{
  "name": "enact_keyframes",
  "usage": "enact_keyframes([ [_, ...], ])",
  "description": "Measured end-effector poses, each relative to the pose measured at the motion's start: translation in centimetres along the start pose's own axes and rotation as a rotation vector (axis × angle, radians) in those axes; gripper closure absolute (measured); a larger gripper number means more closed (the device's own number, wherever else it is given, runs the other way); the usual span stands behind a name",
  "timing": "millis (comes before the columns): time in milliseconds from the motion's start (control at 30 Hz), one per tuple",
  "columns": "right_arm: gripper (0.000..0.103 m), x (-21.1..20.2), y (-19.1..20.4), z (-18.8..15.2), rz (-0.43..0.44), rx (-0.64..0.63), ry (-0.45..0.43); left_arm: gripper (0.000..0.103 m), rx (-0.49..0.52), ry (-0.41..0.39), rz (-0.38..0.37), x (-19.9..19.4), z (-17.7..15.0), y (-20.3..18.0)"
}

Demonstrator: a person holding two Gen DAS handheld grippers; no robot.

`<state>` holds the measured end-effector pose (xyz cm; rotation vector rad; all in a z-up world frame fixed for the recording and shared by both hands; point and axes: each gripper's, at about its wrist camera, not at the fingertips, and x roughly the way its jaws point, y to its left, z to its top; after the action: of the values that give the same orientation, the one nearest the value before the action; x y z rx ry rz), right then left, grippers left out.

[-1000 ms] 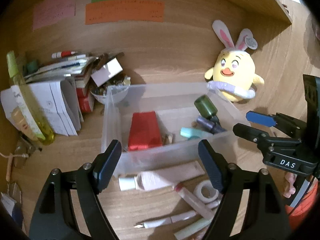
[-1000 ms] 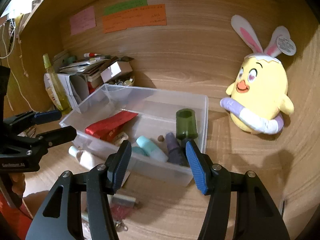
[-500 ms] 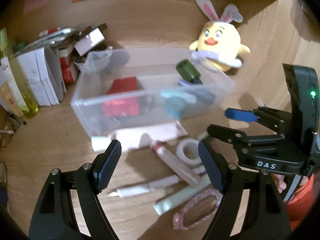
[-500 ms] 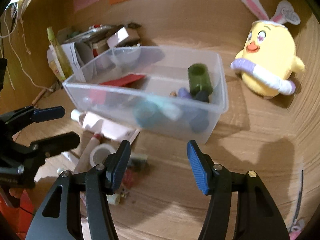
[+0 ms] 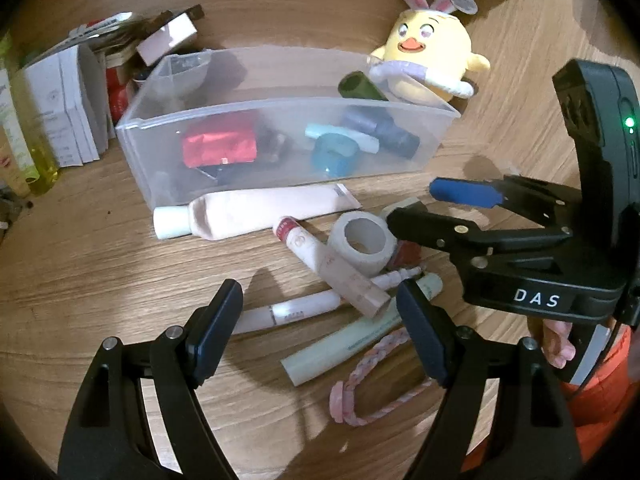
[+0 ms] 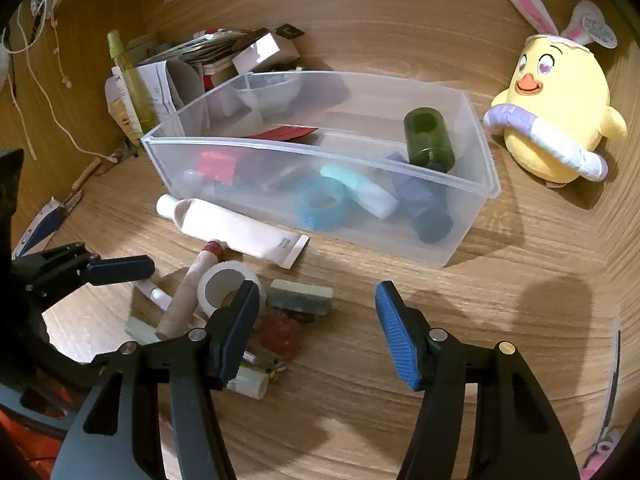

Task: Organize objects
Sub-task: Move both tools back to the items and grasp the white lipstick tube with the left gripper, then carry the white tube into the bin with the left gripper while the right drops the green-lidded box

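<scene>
Over the last second both cameras have pulled back and tipped down, so the loose heap in front of the clear plastic bin (image 5: 280, 136) now fills the view; I judge that the next pick comes from this heap. The left gripper (image 5: 320, 328) is spread wide and empty, with a white pen (image 5: 288, 312) and a pale green tube (image 5: 352, 344) lying between its fingers, a pink braided band (image 5: 372, 384) just to its right, and a roll of white tape (image 5: 362, 242) and a large pink tube (image 5: 260, 212) ahead, the tube against the bin's front wall. The right gripper (image 6: 316, 332) is also wide and empty, over bare wood, the tape roll (image 6: 224, 284) and a greyish block (image 6: 300, 296), perhaps an eraser, just left of it. The bin already holds a red packet, a blue ring and a dark green bottle (image 6: 428, 140). The bench (image 6: 400, 400) is wood-grained, walled with wood panelling; a yellow chick plush (image 6: 556, 120) stands beyond on the right, papers and bottles on the left.
</scene>
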<state>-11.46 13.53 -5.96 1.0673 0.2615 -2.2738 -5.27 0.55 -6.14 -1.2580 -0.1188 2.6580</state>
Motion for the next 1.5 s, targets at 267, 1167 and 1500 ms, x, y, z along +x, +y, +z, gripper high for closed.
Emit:
enact_keyframes([
  [267,0.046,0.0,-0.6,-0.1,-0.009,0.021,0.006,0.024,-0.066,-0.009,0.048,-0.9,-0.3,2.9],
  [1167,0.069,1.0,-1.5,-0.1,0.036,0.055,0.031,0.089,-0.063,0.052,0.067,0.5,1.2,5.5],
  [1500,0.069,-1.1,-2.0,0.5,0.020,0.078,-0.039,0.089,-0.064,-0.043,0.048,-2.0,2.1,4.6],
])
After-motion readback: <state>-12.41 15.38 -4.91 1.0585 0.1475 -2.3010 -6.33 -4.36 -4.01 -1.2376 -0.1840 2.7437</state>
